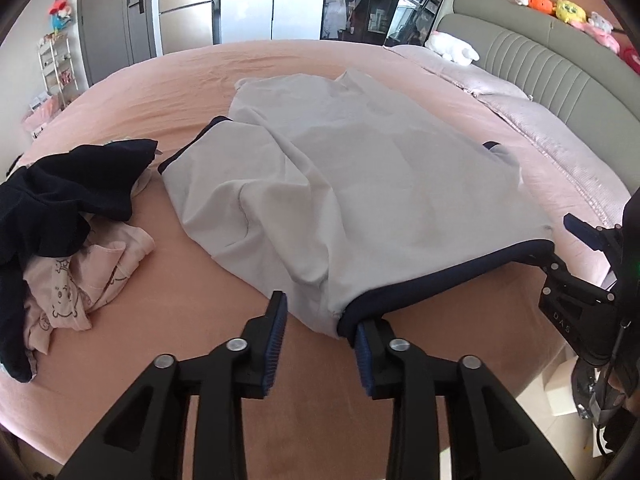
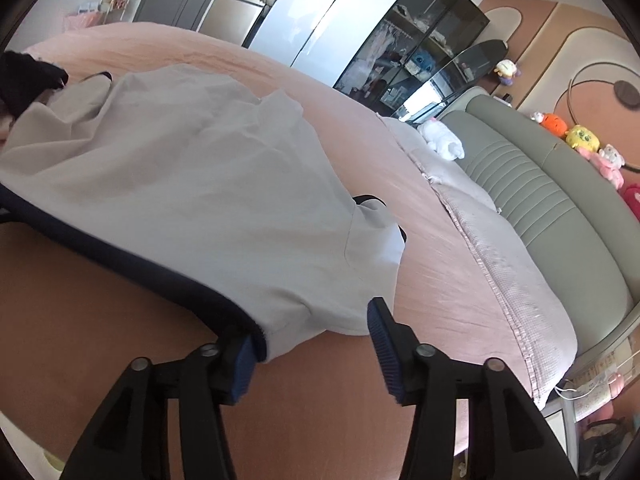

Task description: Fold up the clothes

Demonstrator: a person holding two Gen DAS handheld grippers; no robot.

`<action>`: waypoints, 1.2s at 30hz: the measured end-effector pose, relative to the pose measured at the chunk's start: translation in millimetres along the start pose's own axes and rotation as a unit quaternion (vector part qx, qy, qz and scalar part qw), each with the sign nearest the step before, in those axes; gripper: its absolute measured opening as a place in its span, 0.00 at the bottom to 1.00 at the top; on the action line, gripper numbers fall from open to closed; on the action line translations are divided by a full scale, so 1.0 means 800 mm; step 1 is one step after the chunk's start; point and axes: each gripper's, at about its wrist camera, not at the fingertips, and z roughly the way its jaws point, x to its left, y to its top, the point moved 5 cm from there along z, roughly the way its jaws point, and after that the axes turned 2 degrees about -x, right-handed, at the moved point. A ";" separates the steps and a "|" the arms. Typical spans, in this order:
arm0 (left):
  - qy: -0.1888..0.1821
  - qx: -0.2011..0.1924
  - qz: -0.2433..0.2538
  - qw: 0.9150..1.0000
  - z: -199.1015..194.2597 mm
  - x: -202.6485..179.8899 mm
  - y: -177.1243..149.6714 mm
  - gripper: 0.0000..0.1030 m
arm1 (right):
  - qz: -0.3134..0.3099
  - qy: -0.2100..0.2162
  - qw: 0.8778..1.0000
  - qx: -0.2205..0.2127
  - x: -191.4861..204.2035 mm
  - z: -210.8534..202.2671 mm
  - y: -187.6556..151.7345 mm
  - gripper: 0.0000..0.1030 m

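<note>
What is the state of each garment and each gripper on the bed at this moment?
Grey shirt: spread on the bed, wrinkled, not yet folded.
Dark garment: crumpled in a heap.
Pink printed garment: crumpled, partly under the dark one.
Left gripper: jaws open at the shirt's navy hem.
Right gripper: jaws open at the hem's other corner.

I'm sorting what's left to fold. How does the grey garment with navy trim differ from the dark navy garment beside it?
The grey garment is pale with a navy-edged hem; the dark navy garment is dark all over. The grey one lies spread out, loosely flat, mid-bed; the navy one is bunched in a heap on a pink printed garment. The open left gripper and right gripper sit at the grey one's hem; nothing touches the navy one. Both lie unfolded on the pink bed sheet.
</note>
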 end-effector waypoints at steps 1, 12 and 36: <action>-0.007 0.001 -0.007 1.000 -0.002 0.001 -0.001 0.63 | 0.004 0.006 1.000 0.001 -0.002 -0.003 0.001 0.53; -0.027 -0.030 -0.029 0.999 -0.045 0.006 0.016 0.77 | 0.033 0.078 0.996 -0.027 -0.003 -0.053 0.031 0.64; 0.048 -0.026 -0.032 0.998 0.000 0.117 0.076 0.77 | -0.067 0.133 0.983 -0.104 0.110 -0.088 0.104 0.67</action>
